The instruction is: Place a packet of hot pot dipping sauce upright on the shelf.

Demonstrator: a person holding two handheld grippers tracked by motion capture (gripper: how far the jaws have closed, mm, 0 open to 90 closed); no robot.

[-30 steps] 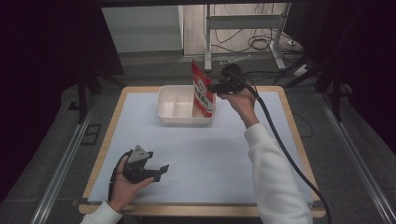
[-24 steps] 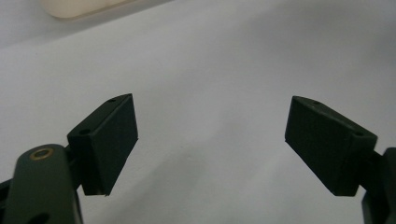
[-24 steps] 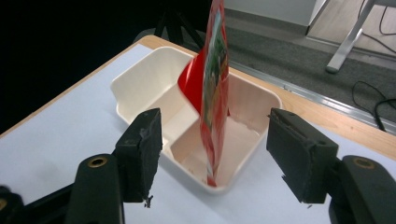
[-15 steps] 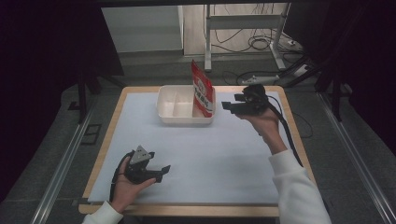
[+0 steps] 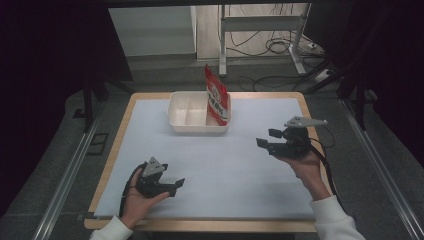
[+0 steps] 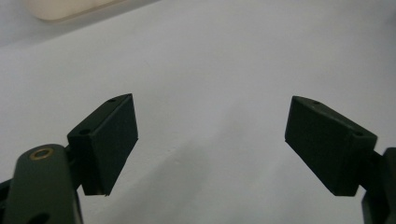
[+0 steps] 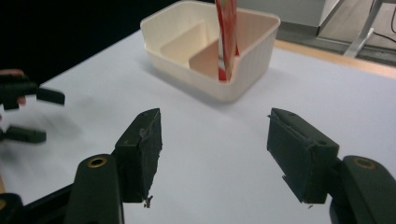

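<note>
Big pale tabletop [image 5: 210,165] with a wooden rim takes up the middle of the high view, its surface bare around both hands. Towards its far edge sits the cream tray [image 5: 187,124], a two-compartment tub with a divider down the middle. Standing upright in its right-hand compartment is the red-and-white pouch [image 5: 216,96], leaning against the tray's right wall and poking well above the rim. From the right tool's own view the tray [image 7: 243,65] is just ahead, and the pouch [image 7: 226,32] is seen edge-on, in the compartment nearer that tool.

Right tool [image 5: 267,138] now: held in the person's hand over the right side of the tabletop, well apart from the tray, pointing left across the sheet. Jaws spread wide, released, nothing between them, plain in its own view [image 7: 215,154].

Left tool [image 5: 175,185]: low at the near-left of the tabletop, gripped in the left hand, pointing right. Its own view [image 6: 210,144] shows jaws standing wide apart, released too, just bare sheet between them.
</note>
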